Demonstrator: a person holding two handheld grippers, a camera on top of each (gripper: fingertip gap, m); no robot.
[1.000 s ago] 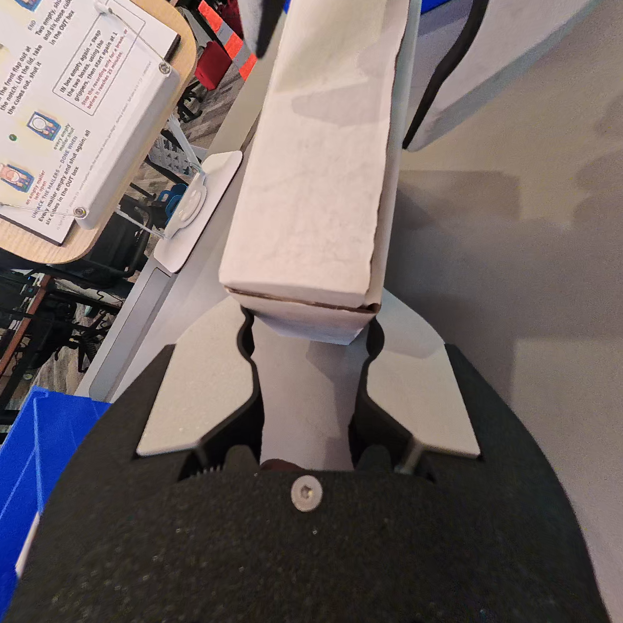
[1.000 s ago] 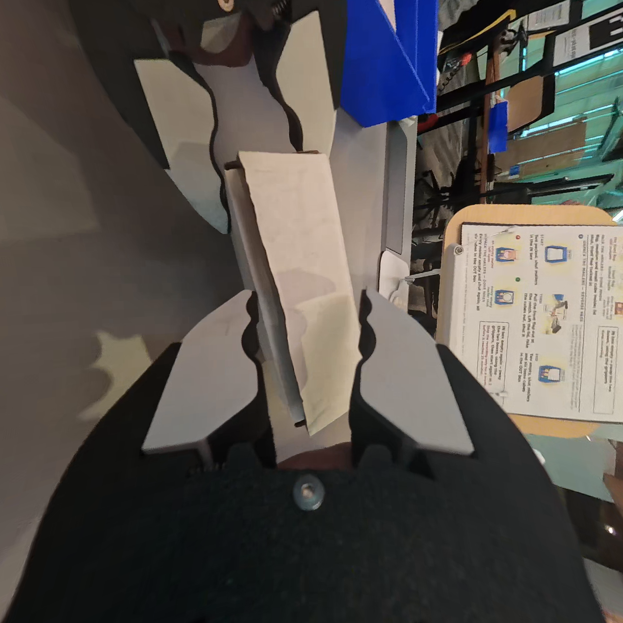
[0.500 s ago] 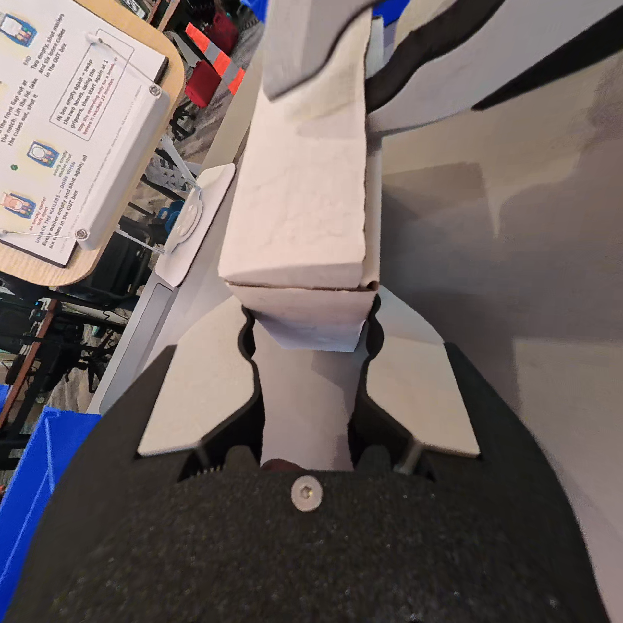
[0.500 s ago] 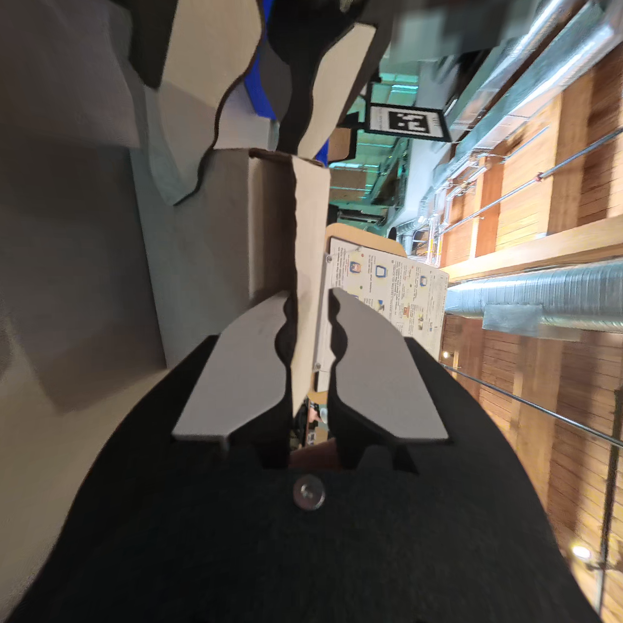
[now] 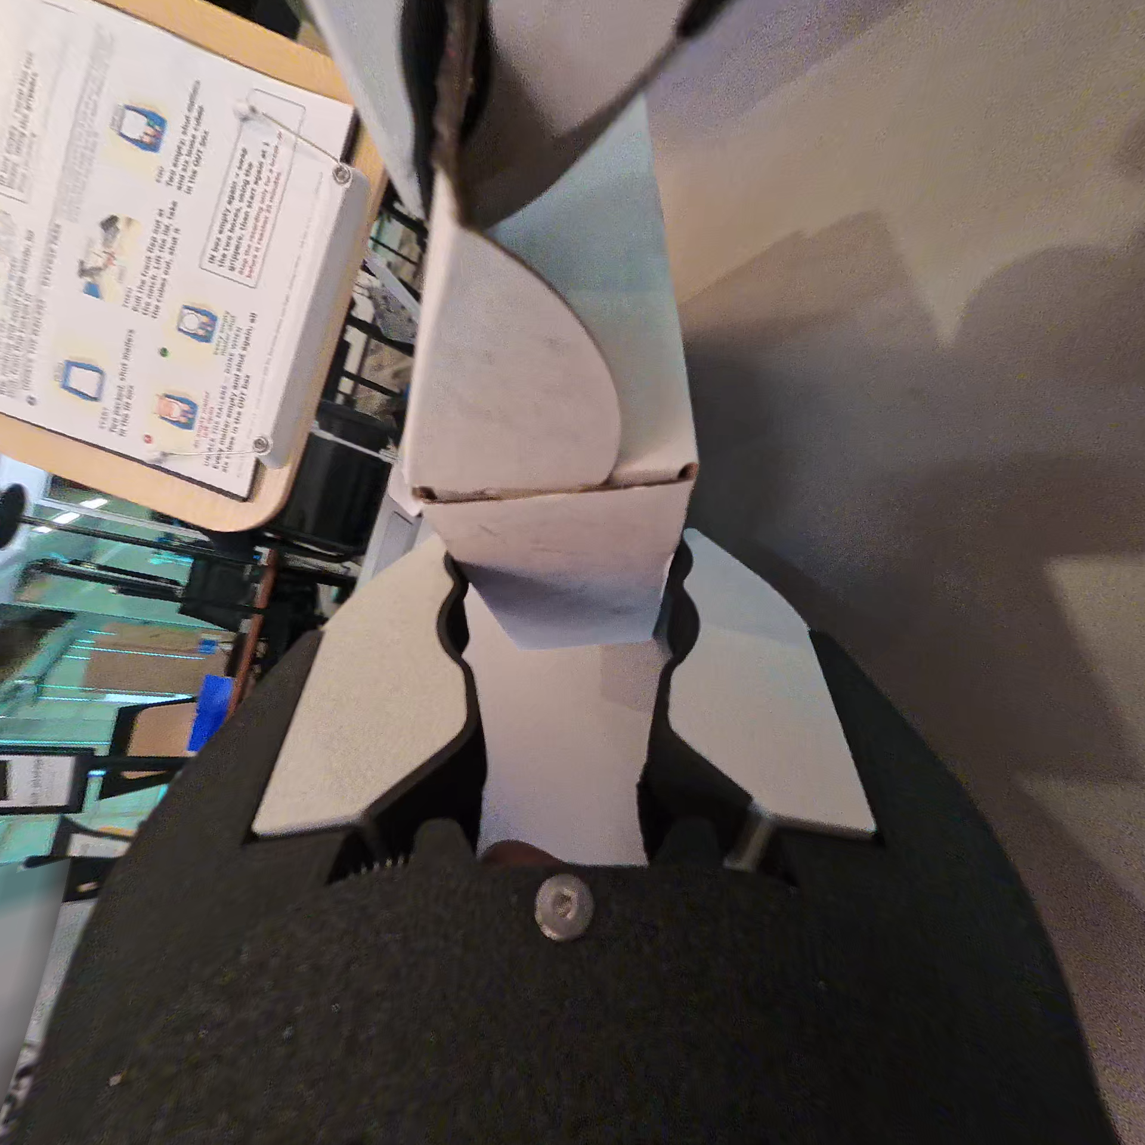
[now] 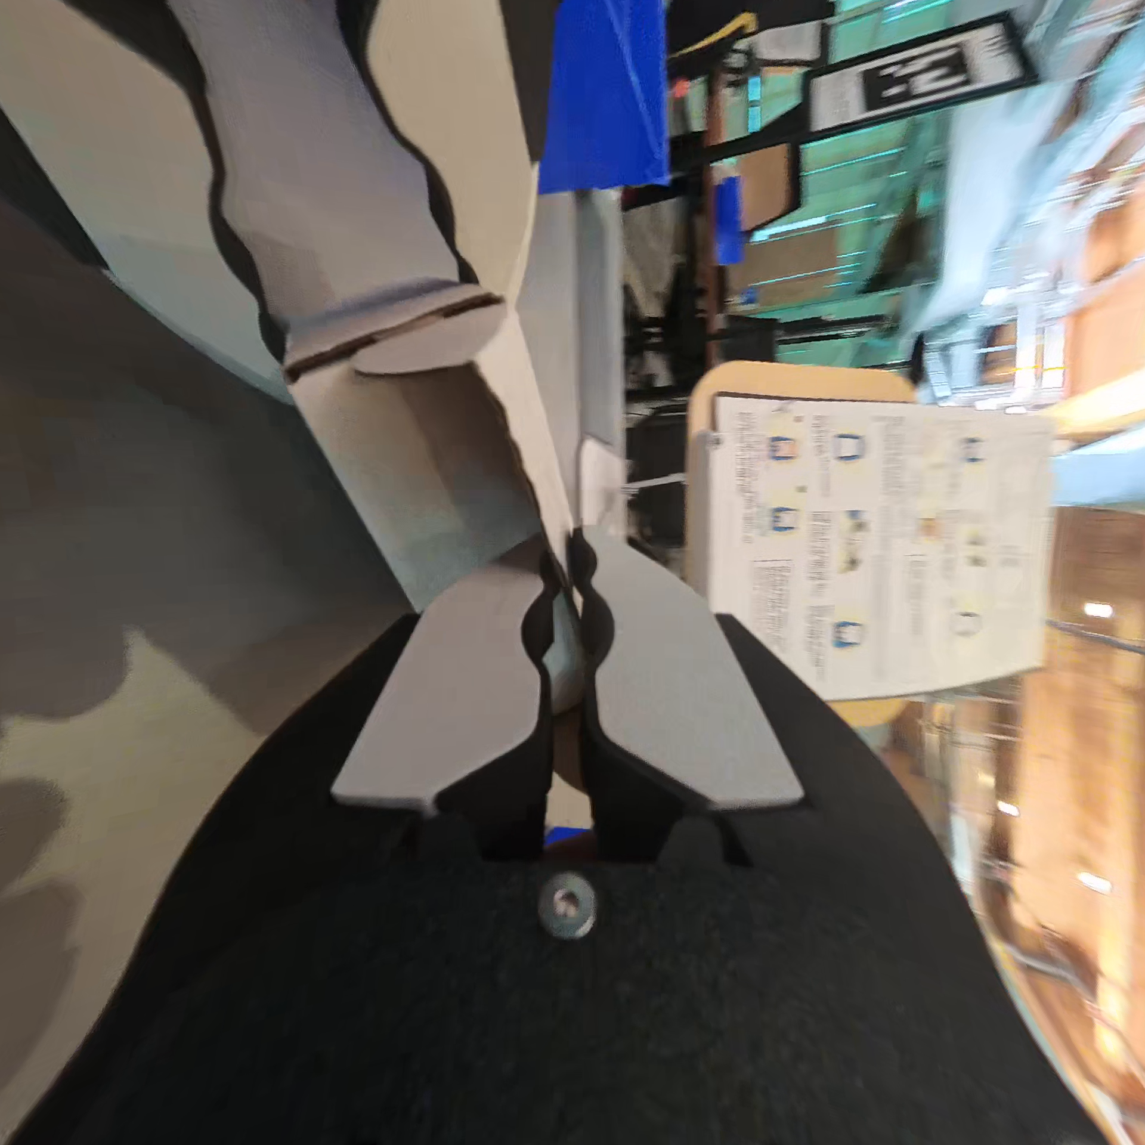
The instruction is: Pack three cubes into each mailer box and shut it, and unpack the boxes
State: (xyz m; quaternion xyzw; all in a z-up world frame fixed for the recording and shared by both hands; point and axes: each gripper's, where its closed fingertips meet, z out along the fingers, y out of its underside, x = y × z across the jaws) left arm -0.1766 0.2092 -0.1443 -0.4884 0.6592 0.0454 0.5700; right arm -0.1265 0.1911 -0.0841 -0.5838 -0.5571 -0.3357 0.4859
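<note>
Since a moment back the right gripper [image 6: 569, 561] has narrowed from a loose straddle of the box to a thin pinch on one panel, and the box [image 5: 545, 396] has turned so a rounded side flap now faces the left camera.

Far left, off the counter edge, a board with a printed sheet [image 5: 155, 266] stands clear of everything, with open room and dark frames beneath it. Next comes the left gripper [image 5: 567, 585], its jaws set wide across the box's near end, pressing both sides and gripping it. The box runs straight away between the two grippers, lifted off the counter [image 5: 929, 310], which lies bare and shadowed to the right.

From the right camera, the jaws are nearly together on the box's upright panel edge. A blue bin [image 6: 604, 93] sits behind.
</note>
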